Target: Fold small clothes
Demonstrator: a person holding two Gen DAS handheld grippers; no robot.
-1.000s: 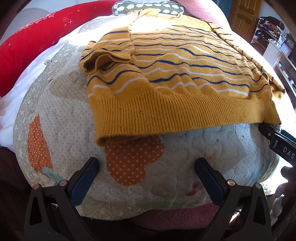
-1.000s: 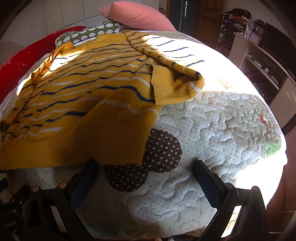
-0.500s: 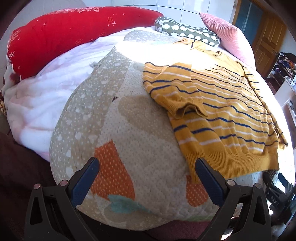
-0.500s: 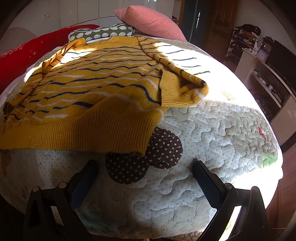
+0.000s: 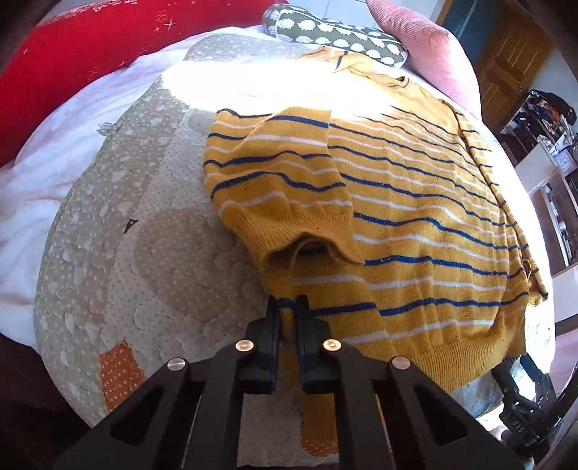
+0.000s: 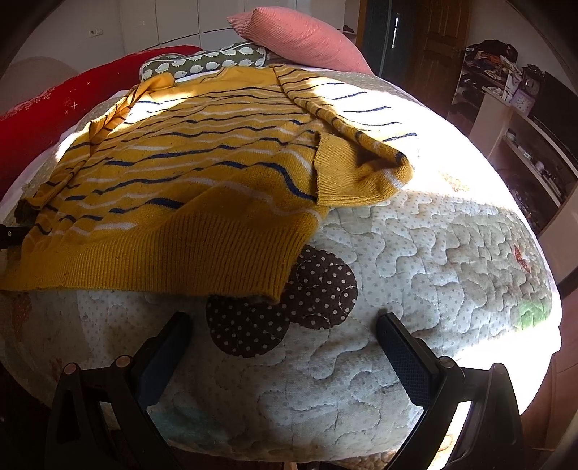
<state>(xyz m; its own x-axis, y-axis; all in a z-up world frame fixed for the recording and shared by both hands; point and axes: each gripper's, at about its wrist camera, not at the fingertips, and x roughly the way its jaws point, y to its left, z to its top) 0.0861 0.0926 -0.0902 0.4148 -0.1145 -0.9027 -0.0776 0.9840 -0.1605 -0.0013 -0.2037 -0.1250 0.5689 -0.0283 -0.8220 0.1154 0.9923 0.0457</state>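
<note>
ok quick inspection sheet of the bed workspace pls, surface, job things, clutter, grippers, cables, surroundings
surface: patchwork quilted bedspread, partly sunlit
job's things: mustard knitted sweater with blue and white stripes, spread flat, both sleeves folded inward
clutter: red bolster, pink pillow, green patterned cushion at the far end
grippers: left gripper just closed on the sweater's side edge; right gripper open, over bare quilt
cables: nothing seen
surroundings: wooden door, shelves

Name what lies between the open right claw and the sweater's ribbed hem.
Only quilt, with its brown dotted patch, lies between right claw and sweater; right wrist view.
</note>
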